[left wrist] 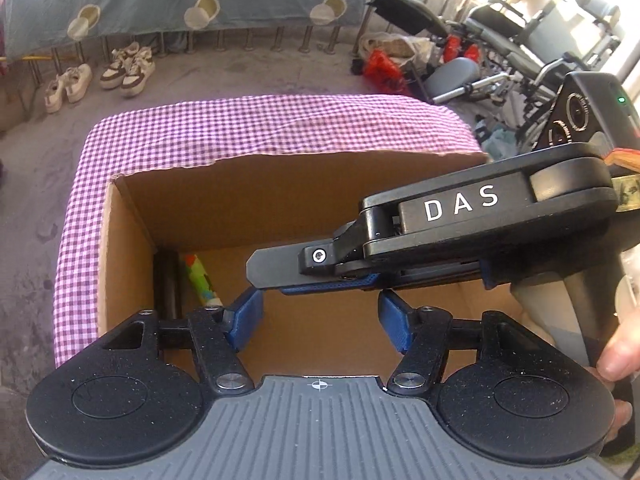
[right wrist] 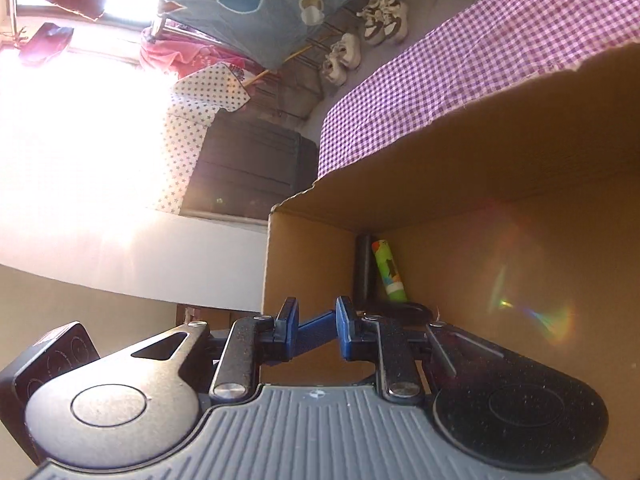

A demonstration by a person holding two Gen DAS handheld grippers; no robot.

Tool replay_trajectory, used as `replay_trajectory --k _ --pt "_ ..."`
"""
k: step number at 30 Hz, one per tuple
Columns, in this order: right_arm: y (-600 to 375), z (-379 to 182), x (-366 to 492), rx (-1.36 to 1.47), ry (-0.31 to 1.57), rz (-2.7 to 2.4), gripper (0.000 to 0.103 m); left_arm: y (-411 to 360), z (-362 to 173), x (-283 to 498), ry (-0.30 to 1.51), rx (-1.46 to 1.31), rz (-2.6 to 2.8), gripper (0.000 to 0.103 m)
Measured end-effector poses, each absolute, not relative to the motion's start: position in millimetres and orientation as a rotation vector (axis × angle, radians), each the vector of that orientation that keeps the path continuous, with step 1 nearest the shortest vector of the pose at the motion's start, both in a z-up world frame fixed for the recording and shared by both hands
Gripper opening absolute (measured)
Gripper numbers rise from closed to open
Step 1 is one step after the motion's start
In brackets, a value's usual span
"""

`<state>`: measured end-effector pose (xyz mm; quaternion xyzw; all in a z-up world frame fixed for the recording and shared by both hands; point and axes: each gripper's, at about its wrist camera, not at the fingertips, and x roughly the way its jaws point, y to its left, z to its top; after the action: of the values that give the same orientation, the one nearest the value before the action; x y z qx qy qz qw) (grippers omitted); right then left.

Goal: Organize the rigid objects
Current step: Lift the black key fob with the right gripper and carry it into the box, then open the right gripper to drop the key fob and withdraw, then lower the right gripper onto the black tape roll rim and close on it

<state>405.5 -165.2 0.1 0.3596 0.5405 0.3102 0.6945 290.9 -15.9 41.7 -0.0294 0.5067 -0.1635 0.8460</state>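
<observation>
Cardboard box [left wrist: 168,216]: open-topped, on cloth-covered tabletop [left wrist: 260,128]. Inside, at the left wall: dark cylinder [left wrist: 168,280], printed tube [left wrist: 202,280] just beside it on the right. Left gripper [left wrist: 320,320] and right gripper [left wrist: 320,280]: over the box opening, right crossing ahead of left. Floor beyond tabletop: shoes [left wrist: 128,66] far left, wheelchairs [left wrist: 520,52] far right.

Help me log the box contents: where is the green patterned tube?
The green patterned tube lies on the floor of the cardboard box, in its far left corner, right beside a black cylinder; the right wrist view shows the same pair.
</observation>
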Motion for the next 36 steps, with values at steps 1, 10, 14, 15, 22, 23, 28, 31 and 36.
replay_trajectory --k 1,10,14,15,22,23,28,31,36 --pt "-164.1 -0.5 407.4 0.801 1.207 0.69 0.022 -14.6 39.4 294.1 1.073 -0.06 -0.332 0.063" --pt "-184.8 32.5 383.4 0.741 1.113 0.699 0.023 -0.3 55.8 279.3 1.042 -0.076 -0.328 0.064" --pt "-206.9 60.7 353.3 0.731 1.043 0.702 0.023 2.1 75.3 262.7 1.001 -0.084 -0.34 0.066" --pt "-215.2 70.5 341.4 0.729 1.017 0.706 0.023 2.9 81.6 256.1 0.986 -0.085 -0.346 0.066" --pt "-260.9 113.1 240.2 0.671 0.859 0.694 0.029 14.5 120.1 192.5 0.869 -0.096 -0.406 0.073" --pt "-266.0 113.2 224.9 0.663 0.844 0.682 0.037 15.6 122.3 180.8 0.858 -0.097 -0.418 0.074" --pt "-283.1 94.5 152.2 0.619 0.791 0.582 0.049 16.2 107.8 130.4 0.851 -0.098 -0.451 0.076" --pt "-285.6 67.0 122.7 0.644 0.802 0.52 0.049 14.9 85.8 105.4 0.869 -0.092 -0.458 0.076" --pt "-275.3 21.9 95.7 0.654 0.86 0.43 0.05 7.6 42.6 76.4 0.91 -0.082 -0.458 0.077"
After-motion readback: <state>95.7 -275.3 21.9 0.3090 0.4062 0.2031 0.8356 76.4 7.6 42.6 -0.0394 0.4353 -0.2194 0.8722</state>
